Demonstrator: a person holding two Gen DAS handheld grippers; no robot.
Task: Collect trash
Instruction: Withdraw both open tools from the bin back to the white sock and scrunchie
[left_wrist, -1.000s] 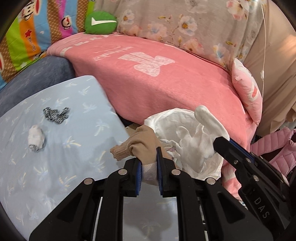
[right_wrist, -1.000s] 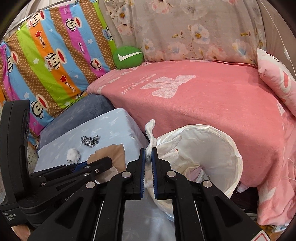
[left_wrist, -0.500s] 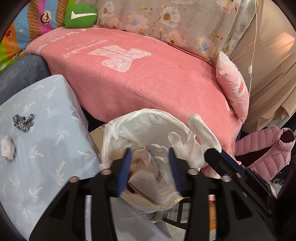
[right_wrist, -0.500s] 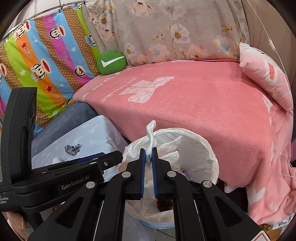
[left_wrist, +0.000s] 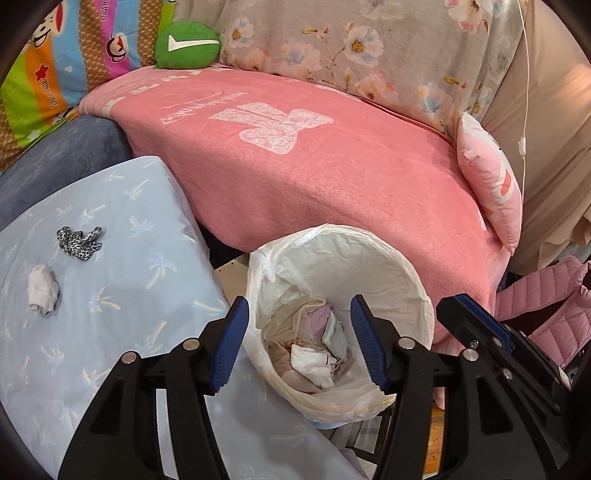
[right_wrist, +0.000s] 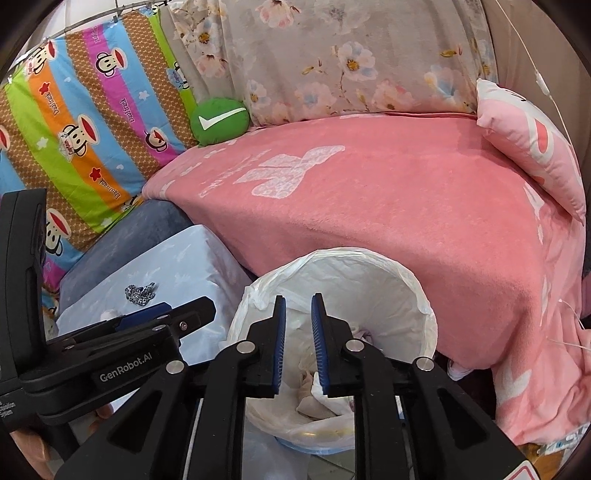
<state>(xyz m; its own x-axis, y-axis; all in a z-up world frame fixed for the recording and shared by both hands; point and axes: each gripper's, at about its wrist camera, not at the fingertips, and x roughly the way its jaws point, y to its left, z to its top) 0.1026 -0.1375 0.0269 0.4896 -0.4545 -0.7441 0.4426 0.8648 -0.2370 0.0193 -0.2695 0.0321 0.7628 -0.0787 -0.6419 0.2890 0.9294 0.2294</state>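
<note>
A bin lined with a white plastic bag stands between the blue-covered table and the pink bed; it also shows in the right wrist view. Crumpled trash lies inside it. My left gripper is open and empty above the bin's mouth. My right gripper is open and empty, just above the bin's near rim. On the table lie a white crumpled wad and a black-and-white patterned scrap; the scrap also shows in the right wrist view.
The light blue table cover fills the left. The pink blanket on the bed lies behind the bin. A pink cushion and a pink jacket are at the right. A green round cushion sits far back.
My left gripper swung from the table to over the bin, opened and dropped the beige cloth into it. My right gripper opened and let go of the bag's handle.
</note>
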